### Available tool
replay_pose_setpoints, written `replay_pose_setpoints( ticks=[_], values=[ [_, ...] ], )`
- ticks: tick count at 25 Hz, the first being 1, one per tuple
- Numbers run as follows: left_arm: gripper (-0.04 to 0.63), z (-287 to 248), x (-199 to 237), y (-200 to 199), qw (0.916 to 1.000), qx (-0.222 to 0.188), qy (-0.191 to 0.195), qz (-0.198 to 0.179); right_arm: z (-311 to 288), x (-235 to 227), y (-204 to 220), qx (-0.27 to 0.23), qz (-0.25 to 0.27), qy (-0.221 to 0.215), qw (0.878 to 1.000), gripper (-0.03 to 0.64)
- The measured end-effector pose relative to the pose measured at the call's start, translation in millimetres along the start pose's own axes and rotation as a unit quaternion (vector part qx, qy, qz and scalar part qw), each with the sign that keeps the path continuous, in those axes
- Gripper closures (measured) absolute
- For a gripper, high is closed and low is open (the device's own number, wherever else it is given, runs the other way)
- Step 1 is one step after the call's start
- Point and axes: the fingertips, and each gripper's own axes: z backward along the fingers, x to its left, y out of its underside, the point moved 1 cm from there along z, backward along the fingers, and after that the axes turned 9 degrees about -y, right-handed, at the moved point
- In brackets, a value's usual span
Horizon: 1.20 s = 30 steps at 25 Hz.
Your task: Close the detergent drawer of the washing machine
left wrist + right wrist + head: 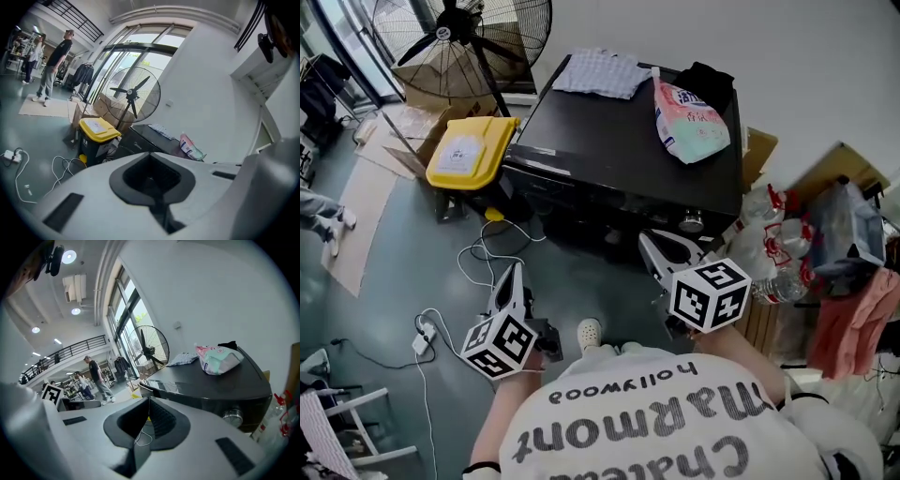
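Standing near the washing machine [619, 131] with the left gripper [516, 274] and the right gripper [652, 246] both pinched together and empty, aim one tip at the detergent drawer [539, 157], looking pulled out at its near left corner, and push slowly, straight in.

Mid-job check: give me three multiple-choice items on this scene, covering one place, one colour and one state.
1. Where does the detergent pouch lie?
A. on the floor
B. on top of the washing machine
C. inside the bin

2. What colour is the bin lid?
A. yellow
B. red
C. blue

3. How do the right tongs stand?
A. shut on a cloth
B. wide open
C. shut, holding nothing

Answers:
1. B, the pouch rests on the machine's black top.
2. A, the lid shows yellow.
3. C, the right gripper view shows the jaws together and empty.
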Motion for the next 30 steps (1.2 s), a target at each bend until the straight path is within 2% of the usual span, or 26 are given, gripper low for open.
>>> replay_pose_setpoints(
  ticks=[6, 14, 30],
  values=[
    [0.586, 18.1, -7.0, 19.6, 0.9998, 0.004, -0.011, 0.018, 15.8, 0.4, 10.6, 0.012, 0.0, -0.015, 1.0, 0.588],
    [0.586, 40.1, -14.1, 32.3, 0.9995, -0.009, -0.022, 0.02, 31.9, 5.2, 20.0, 0.016, 0.007, -0.037, 0.999, 0.588],
    [0.586, 62.3, -27.1, 50.8, 0.9992, -0.012, -0.028, 0.026, 56.8, 0.7, 30.7, 0.019, 0.007, -0.043, 0.999, 0.588]
  ],
)
